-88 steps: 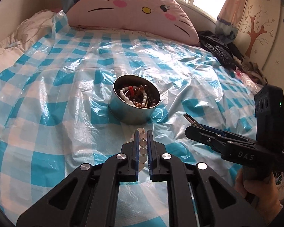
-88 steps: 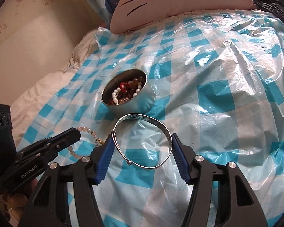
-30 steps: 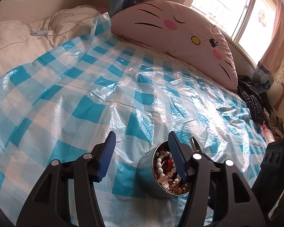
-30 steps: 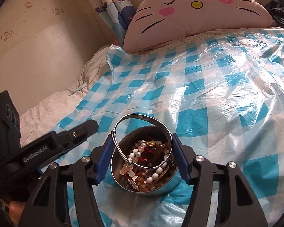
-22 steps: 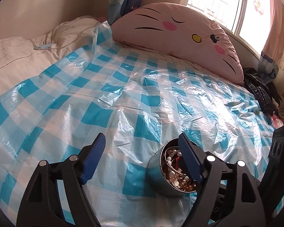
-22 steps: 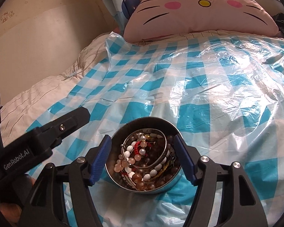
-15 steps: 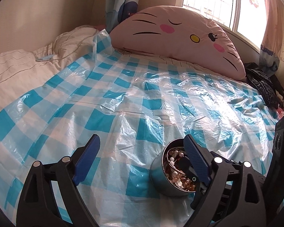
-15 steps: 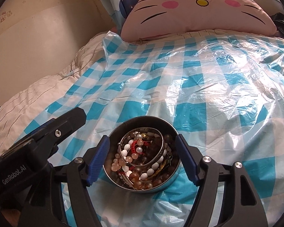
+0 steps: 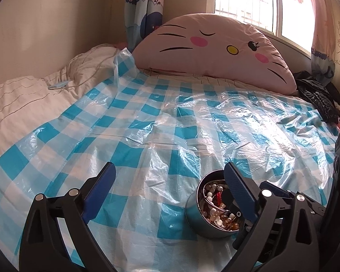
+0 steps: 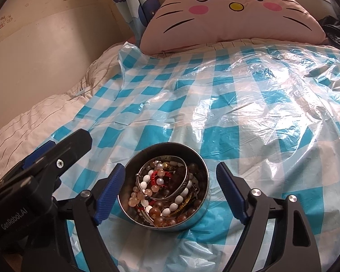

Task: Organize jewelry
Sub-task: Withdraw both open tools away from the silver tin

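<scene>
Tin (image 10: 163, 190) sits on the bed, bangle (image 10: 163, 181) lying inside on the beads; right tool (image 10: 170, 192), jaws just opened, straddles the tin, gripping nothing; left tool (image 9: 170, 190) likewise spread, empty; withdraw both clear of the rim without tipping the tin.

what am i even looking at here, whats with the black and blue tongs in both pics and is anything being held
Each tong is a hand-held claw with a camera behind it, looking along its fingers. One picture looks along the left claw, the other along the right claw. Both have just been opening and hold nothing. On the blue checked plastic sheet covering the bed stands a round metal tin filled with beaded bracelets and a silver bangle. Behind is a pink cat-face pillow.
</scene>
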